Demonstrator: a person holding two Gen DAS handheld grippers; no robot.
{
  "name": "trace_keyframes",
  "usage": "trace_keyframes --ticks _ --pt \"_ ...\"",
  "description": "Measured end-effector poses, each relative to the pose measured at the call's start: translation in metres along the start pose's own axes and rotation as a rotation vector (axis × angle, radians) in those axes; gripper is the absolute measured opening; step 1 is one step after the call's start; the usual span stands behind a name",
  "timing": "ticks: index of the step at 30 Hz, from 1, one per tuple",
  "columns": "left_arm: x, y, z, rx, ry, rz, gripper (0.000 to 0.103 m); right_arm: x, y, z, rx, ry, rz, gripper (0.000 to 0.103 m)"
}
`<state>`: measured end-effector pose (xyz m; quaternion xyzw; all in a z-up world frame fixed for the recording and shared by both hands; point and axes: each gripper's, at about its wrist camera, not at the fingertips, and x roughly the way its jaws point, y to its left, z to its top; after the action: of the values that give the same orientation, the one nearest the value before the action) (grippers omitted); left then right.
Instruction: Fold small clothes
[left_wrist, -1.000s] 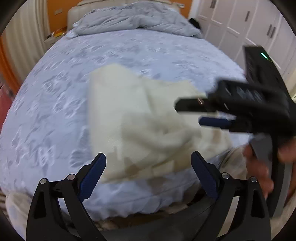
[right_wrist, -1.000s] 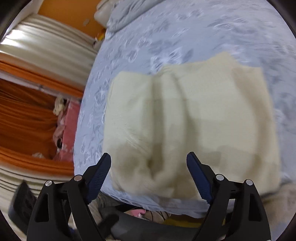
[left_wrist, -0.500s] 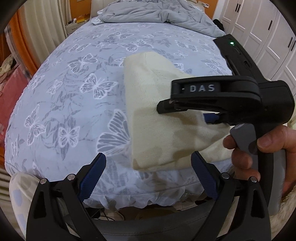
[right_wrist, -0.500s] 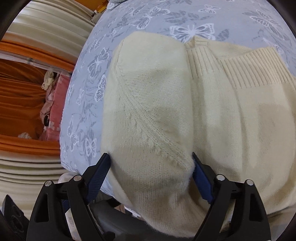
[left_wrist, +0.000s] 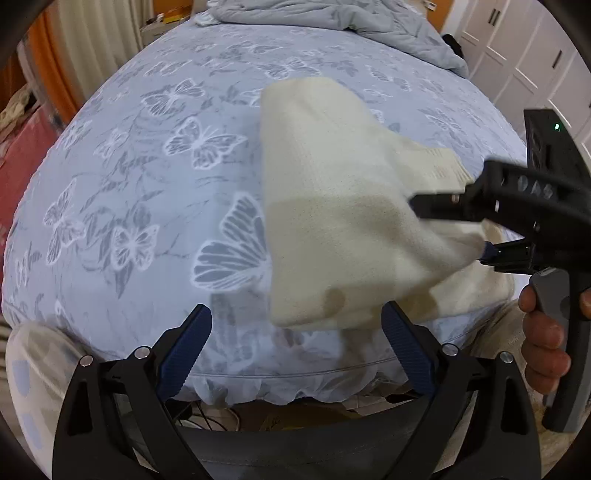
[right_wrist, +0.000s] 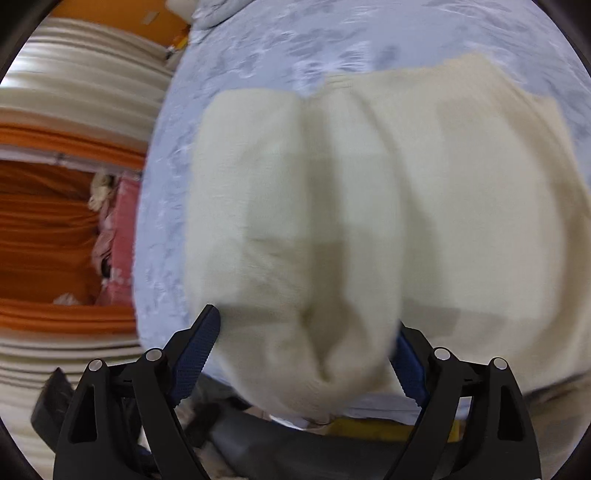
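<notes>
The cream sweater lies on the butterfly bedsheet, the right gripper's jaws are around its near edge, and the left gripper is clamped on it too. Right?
Not quite: the left wrist view shows the left gripper open, holding nothing. The rest stands: cream sweater on the butterfly bedsheet, right gripper around its near edge.

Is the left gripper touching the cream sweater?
Apart. The left wrist view shows the left gripper open, with bedsheet between its fingers and the cream sweater.

Left hand-held gripper (left_wrist: 295, 350) spread wide, right hand-held gripper (right_wrist: 304, 354) likewise spread, hand (left_wrist: 546, 332) gripping its handle
</notes>
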<state>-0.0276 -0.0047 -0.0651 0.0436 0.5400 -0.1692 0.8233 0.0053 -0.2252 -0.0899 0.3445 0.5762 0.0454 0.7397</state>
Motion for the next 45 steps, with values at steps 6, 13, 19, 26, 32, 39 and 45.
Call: trace_keyframes --ticks 6,13,19,26,32,39,45 --pt "-0.005 0.013 -0.002 -0.038 -0.008 0.015 0.091 0.016 0.049 0.014 -0.137 -0.002 -0.063 0.025" --pt "-0.013 -0.008 0.000 0.027 -0.034 -0.046 0.091 -0.123 0.023 0.006 -0.105 -0.325 0.102 0.022" --pt "0.008 -0.055 -0.006 0.143 0.009 -0.071 0.091 -0.098 -0.138 -0.028 0.214 -0.230 -0.109 0.025" --pt "0.029 -0.098 -0.009 0.245 0.039 -0.066 0.091 -0.098 -0.145 -0.031 0.231 -0.237 0.029 0.050" --pt "0.051 -0.096 0.008 0.216 0.075 -0.062 0.023 -0.097 -0.127 -0.022 0.167 -0.253 0.009 0.024" --pt "0.041 -0.076 0.012 0.131 0.065 -0.085 0.021 -0.104 -0.135 -0.034 0.085 -0.223 -0.098 0.023" --pt "0.071 -0.076 -0.010 0.144 0.162 -0.019 0.023 -0.109 -0.139 -0.037 0.171 -0.213 -0.225 0.055"
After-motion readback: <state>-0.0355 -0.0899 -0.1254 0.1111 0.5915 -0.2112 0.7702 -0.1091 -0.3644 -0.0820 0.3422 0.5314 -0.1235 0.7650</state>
